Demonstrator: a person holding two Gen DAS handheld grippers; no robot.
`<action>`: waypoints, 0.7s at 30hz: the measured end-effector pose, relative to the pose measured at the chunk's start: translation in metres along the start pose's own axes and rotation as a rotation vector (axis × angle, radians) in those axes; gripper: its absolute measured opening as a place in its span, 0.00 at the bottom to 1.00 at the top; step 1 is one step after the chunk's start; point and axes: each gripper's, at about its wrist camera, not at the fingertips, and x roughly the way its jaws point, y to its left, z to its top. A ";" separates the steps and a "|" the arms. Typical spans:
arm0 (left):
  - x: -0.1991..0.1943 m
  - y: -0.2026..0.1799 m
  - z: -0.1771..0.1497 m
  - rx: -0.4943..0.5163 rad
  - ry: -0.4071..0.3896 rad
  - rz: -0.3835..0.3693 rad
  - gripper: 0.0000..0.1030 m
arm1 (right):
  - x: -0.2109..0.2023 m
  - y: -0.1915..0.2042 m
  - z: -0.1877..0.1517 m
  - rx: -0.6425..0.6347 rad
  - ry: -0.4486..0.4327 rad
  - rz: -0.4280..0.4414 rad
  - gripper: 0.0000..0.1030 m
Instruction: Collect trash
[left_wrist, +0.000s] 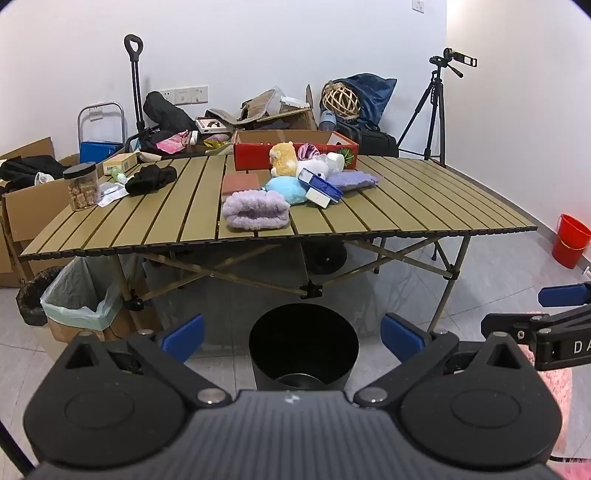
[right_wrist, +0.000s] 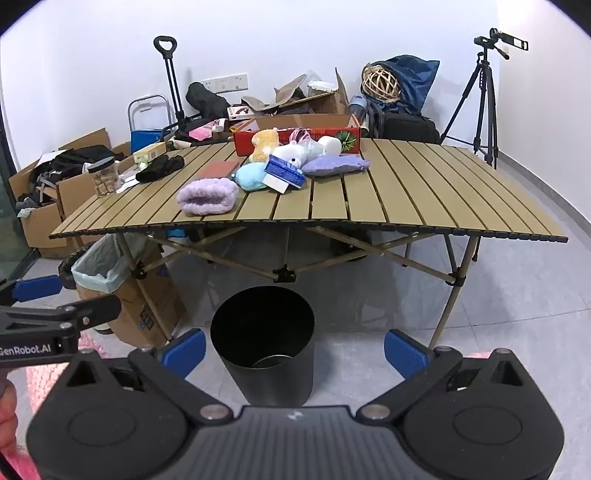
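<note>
Little of the collecting looks done so far. Both tools hang over the floor in front of the folding table (left_wrist: 424, 206), well short of anything on it: the left gripper (left_wrist: 291, 334) and the right gripper (right_wrist: 293, 349) each have their blue pads spread as wide as they go, with nothing between them. The black bin (left_wrist: 303, 345) stands on the floor just in front of the table's near edge, below both grippers; only a small, dim patch of its inside shows, so whether it holds anything I cannot tell. On the table, toward its middle, lies a heap of soft things and packaging: a purple fluffy cloth (left_wrist: 255, 211), a blue-and-white carton (left_wrist: 320, 186), plush toys and a red box (left_wrist: 295, 149) behind them. Toward the table's left end sit a jar (left_wrist: 82, 186) and a black cloth (left_wrist: 151, 178). Judging by this, picking out the trash, probably the carton and wrappers, and dropping it into the bin is all still ahead.
</note>
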 end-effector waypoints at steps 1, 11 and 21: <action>0.000 0.000 0.000 0.001 0.003 -0.003 1.00 | 0.000 0.000 0.000 0.000 0.004 0.003 1.00; 0.001 -0.002 0.003 0.009 0.017 -0.002 1.00 | -0.004 0.002 0.000 -0.001 -0.011 -0.006 1.00; 0.001 -0.003 0.002 0.007 0.020 -0.006 1.00 | -0.004 0.001 0.000 -0.004 -0.012 -0.005 1.00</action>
